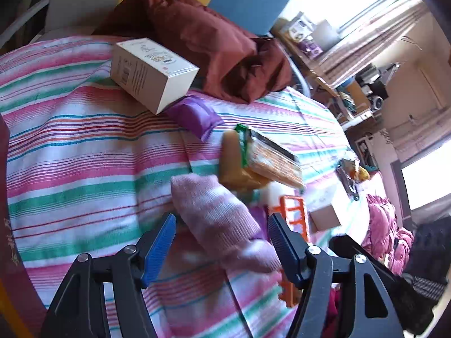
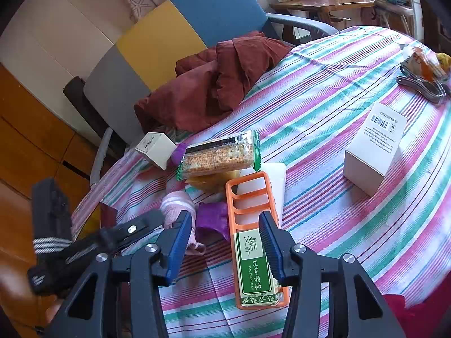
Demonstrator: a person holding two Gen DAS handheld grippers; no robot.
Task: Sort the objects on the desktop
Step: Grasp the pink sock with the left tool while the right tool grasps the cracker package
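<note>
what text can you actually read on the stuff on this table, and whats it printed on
"艾草精油", "TSAO ESSENTIAL OIL", "10ml": on the green oil box lying in the orange tray.
Barcode and small print on the white box: too small to read.
Print on the small white box: blurred, unreadable.
Cracker packet: no legible text.

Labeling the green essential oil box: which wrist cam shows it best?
Right wrist. The green essential oil box lies in the orange tray with its label facing the camera, between the open fingers of the right gripper. In the left wrist view only part of the tray shows; the box isn't visible.
</note>
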